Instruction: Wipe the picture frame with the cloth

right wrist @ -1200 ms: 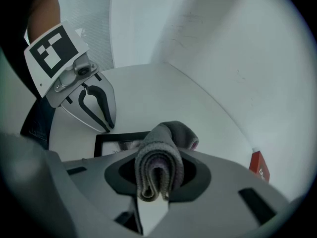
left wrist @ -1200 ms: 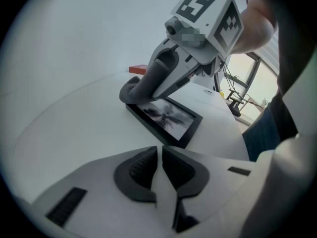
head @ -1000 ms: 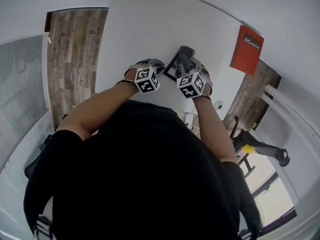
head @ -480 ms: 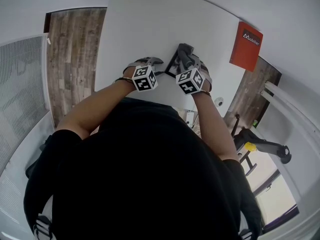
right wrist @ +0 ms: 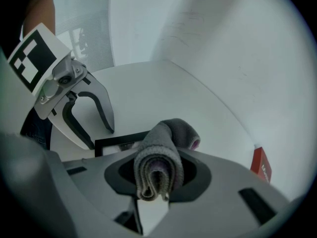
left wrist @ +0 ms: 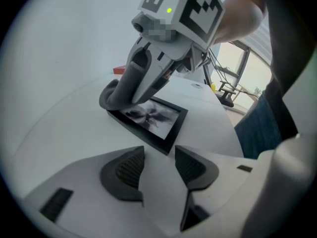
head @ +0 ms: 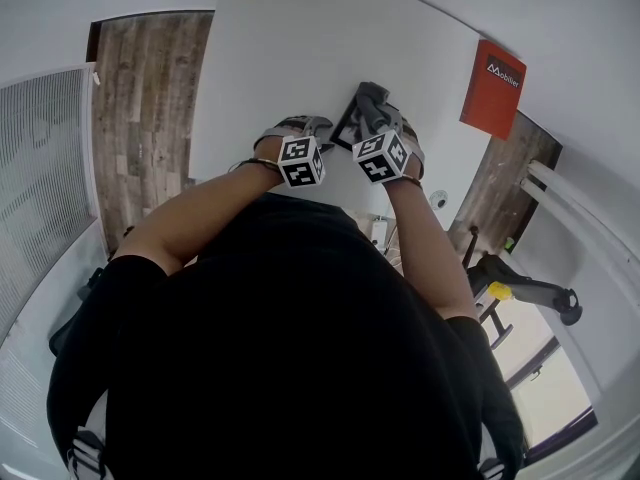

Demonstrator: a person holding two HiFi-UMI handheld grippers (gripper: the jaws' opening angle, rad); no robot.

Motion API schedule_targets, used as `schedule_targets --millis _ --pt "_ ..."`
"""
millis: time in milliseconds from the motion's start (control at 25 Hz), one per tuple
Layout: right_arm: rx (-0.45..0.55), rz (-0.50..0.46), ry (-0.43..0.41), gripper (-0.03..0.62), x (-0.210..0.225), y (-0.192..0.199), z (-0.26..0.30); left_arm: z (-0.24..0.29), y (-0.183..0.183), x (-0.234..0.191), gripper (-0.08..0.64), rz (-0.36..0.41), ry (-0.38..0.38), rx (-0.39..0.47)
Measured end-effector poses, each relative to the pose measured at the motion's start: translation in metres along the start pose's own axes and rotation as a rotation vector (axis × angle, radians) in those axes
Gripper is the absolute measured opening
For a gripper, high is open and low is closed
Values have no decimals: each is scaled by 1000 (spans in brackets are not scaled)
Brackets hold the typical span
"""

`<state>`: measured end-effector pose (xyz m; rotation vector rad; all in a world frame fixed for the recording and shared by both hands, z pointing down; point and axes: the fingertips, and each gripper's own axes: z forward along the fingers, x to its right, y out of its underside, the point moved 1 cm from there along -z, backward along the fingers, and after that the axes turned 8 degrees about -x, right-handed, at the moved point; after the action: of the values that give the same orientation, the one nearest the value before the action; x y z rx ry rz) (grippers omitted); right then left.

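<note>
A black picture frame [left wrist: 151, 119] lies flat on the white table [head: 280, 58]. My right gripper [right wrist: 158, 175] is shut on a folded grey cloth [right wrist: 159, 158], whose free end rests on the frame's far corner [left wrist: 119, 94]. In the head view the cloth [head: 372, 101] covers part of the frame [head: 347, 128]. My left gripper [left wrist: 159, 155] stands just short of the frame's near edge. Its jaws have just been opening, they stand open, and nothing is between them. From the right gripper view the left gripper [right wrist: 100, 137] hangs beside the frame [right wrist: 116, 144].
A red box [head: 493, 88] stands at the table's far right edge, also in the right gripper view as a red box [right wrist: 261, 165]. Wooden floor [head: 145, 98] lies past the table's left edge. A dark stand with a yellow part [head: 520, 293] sits low on the right.
The left gripper has edged a little closer to the right one and the frame. The right gripper with the cloth has stayed where it was.
</note>
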<state>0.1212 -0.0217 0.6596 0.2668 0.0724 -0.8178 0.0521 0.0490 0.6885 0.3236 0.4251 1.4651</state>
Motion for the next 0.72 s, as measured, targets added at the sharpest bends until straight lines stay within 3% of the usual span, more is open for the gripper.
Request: schedule_targets --millis 720 --pt "-7 -39 -67 109 -47 19 -5 3 -2 -4 201 -61 -20 5"
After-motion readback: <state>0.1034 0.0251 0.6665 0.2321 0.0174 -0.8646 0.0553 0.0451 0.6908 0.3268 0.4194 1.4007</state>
